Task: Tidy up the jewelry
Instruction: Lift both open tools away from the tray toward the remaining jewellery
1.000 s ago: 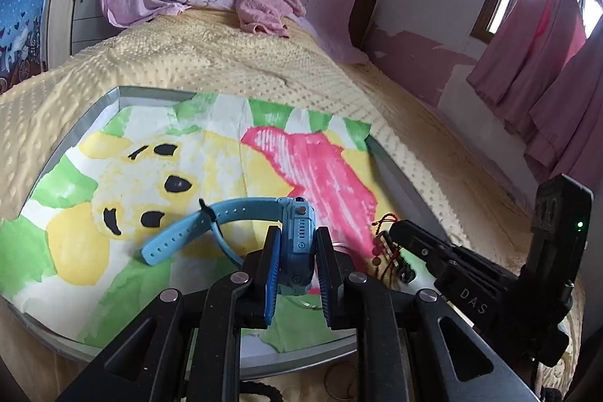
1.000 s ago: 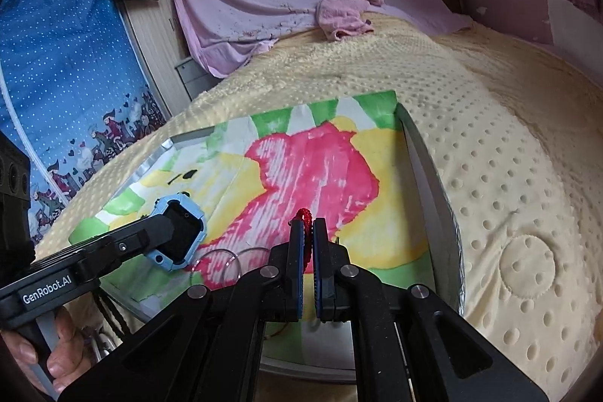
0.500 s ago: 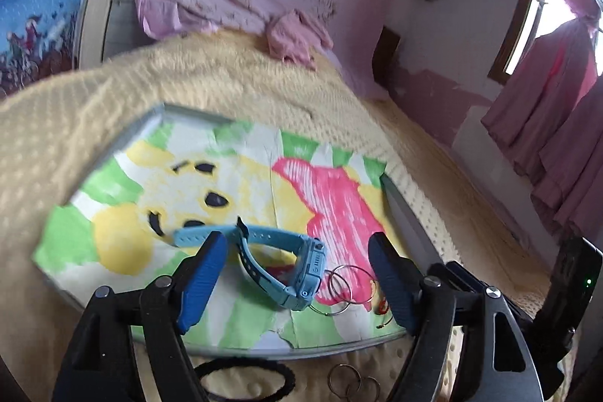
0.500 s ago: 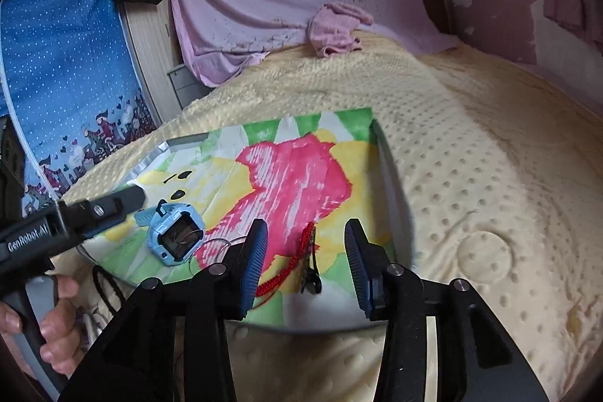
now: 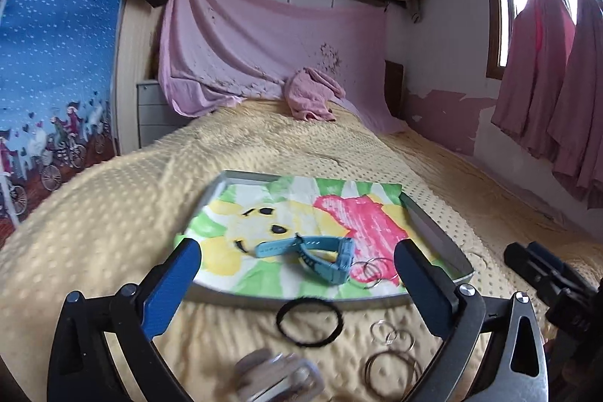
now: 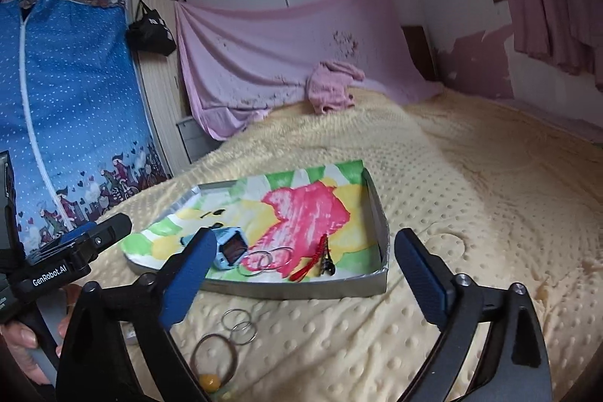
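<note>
Blue watch and red cord lie in the tray; black band and rings remain on the bed; left gripper and right gripper are spread, empty.

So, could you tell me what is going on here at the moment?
A person is sorting jewelry on a bed with two handheld grippers. The left gripper and right gripper are both open and empty. In the tray lie a blue watch, silver rings and a red cord. A black hair tie and more rings wait on the blanket.
</note>
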The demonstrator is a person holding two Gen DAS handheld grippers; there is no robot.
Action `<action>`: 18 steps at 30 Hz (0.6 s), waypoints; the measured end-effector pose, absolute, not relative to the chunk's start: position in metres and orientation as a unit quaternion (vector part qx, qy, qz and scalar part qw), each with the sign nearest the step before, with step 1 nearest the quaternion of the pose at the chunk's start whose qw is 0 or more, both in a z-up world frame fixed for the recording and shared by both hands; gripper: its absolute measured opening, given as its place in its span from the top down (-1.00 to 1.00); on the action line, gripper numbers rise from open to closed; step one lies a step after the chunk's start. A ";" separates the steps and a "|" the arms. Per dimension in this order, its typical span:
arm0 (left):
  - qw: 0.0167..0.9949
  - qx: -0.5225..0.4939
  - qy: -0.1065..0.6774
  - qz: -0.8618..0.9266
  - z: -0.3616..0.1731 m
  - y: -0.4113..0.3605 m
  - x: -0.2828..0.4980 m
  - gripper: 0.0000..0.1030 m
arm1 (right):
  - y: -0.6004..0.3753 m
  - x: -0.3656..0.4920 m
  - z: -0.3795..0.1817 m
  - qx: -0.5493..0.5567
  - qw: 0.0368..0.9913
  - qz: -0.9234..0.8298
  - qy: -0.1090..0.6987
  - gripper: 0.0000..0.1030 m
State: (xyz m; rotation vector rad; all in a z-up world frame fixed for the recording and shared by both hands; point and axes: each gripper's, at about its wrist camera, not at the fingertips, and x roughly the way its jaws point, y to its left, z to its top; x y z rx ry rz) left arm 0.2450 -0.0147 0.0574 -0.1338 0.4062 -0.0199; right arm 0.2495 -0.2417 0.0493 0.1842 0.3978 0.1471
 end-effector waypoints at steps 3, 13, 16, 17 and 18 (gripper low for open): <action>0.978 -0.070 0.198 -0.002 0.054 -0.003 0.222 -1.00 | -0.236 0.231 0.056 0.080 0.977 0.076 0.184 -0.89; 0.978 -0.054 0.200 0.013 0.037 0.013 0.173 -1.00 | -0.223 0.182 0.050 0.079 0.973 0.086 0.197 -0.90; 0.978 -0.043 0.204 0.016 0.032 0.014 0.165 -1.00 | -0.218 0.172 0.044 0.066 0.974 0.083 0.202 -0.90; 0.977 -0.039 0.208 0.017 0.029 0.014 0.163 -1.00 | -0.216 0.169 0.043 0.062 0.974 0.082 0.204 -0.90; 0.976 -0.035 0.212 0.017 0.026 0.015 0.161 -1.00 | -0.215 0.166 0.041 0.056 0.973 0.082 0.207 -0.90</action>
